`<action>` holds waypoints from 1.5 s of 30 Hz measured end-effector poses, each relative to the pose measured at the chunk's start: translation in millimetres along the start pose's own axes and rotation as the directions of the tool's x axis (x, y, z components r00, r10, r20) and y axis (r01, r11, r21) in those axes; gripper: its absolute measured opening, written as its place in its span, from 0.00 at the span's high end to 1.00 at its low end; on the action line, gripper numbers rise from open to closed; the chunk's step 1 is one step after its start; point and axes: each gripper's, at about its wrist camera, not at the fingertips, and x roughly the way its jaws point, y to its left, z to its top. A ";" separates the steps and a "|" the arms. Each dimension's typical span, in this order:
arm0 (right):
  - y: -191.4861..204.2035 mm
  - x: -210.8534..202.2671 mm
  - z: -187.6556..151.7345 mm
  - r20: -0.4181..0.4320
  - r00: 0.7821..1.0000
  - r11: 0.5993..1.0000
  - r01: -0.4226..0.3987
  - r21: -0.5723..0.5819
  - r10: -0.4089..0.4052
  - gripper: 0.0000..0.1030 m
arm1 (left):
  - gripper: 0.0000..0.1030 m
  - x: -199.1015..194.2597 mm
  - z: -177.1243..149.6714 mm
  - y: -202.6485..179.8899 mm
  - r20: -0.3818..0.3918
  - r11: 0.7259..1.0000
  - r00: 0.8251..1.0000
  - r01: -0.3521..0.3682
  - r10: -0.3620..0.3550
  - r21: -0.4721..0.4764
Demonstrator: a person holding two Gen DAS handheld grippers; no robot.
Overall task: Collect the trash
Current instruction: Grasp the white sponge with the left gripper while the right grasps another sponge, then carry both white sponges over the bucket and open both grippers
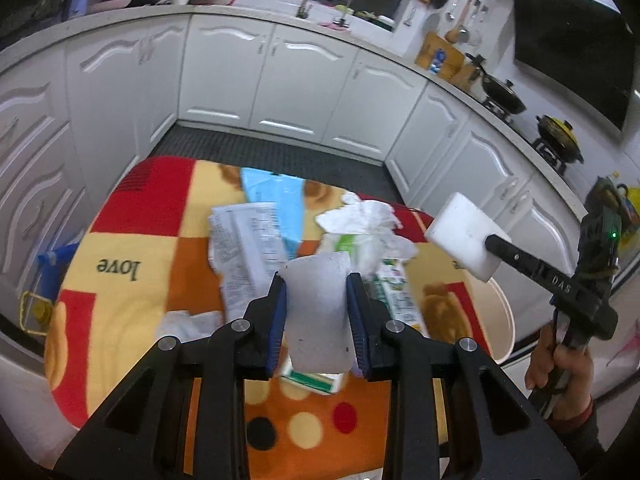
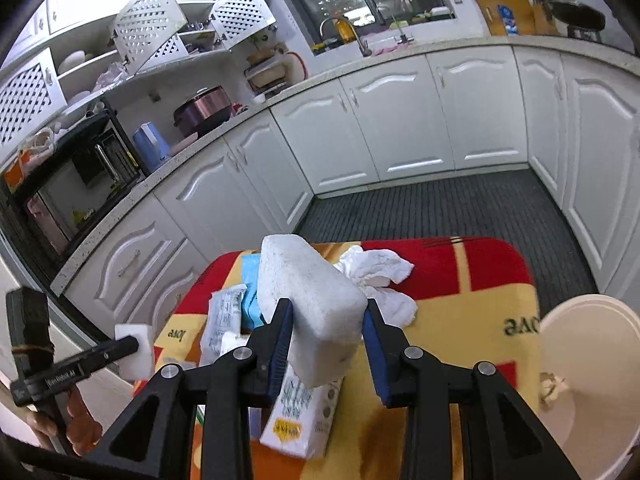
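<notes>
My left gripper point(image 1: 317, 280) is shut on a white foam block point(image 1: 318, 312) above the colourful cloth-covered table point(image 1: 120, 256). My right gripper point(image 2: 328, 308) is shut on a second white foam block point(image 2: 308, 300); that block also shows in the left wrist view point(image 1: 464, 236), held high over the table's right side. On the table lie printed paper point(image 1: 244, 248), a blue wrapper point(image 1: 276, 200), crumpled white tissue point(image 1: 364, 220), a green-and-white carton point(image 1: 396, 296) and a small white packet point(image 2: 300, 416). A cream bin point(image 2: 588, 376) stands at the table's right edge.
White kitchen cabinets point(image 1: 304, 76) ring the table on three sides. A dark ribbed floor mat point(image 2: 440, 208) lies beyond the table. Pans sit on the stove point(image 1: 504, 96) at right. A blue stool or frame point(image 1: 52, 264) stands at the table's left.
</notes>
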 end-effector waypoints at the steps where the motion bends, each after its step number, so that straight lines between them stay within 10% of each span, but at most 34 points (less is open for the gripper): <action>1: 0.2 -5.0 -3.1 0.002 1.000 1.000 0.010 -0.005 -0.010 0.67 | 0.74 0.7 -1.8 -7.3 0.000 1.000 1.000 0.001 -0.001 0.013; 22: -83.6 -88.6 -53.5 0.037 0.978 0.971 0.199 0.129 -0.206 0.67 | 0.74 60.9 -25.4 -153.6 -0.073 0.964 0.995 0.091 -0.075 0.249; 45: -188.7 -123.9 -92.9 -0.043 0.894 0.854 0.440 0.277 -0.447 0.67 | 0.74 169.6 -40.8 -273.5 -0.220 0.928 0.957 0.246 -0.187 0.280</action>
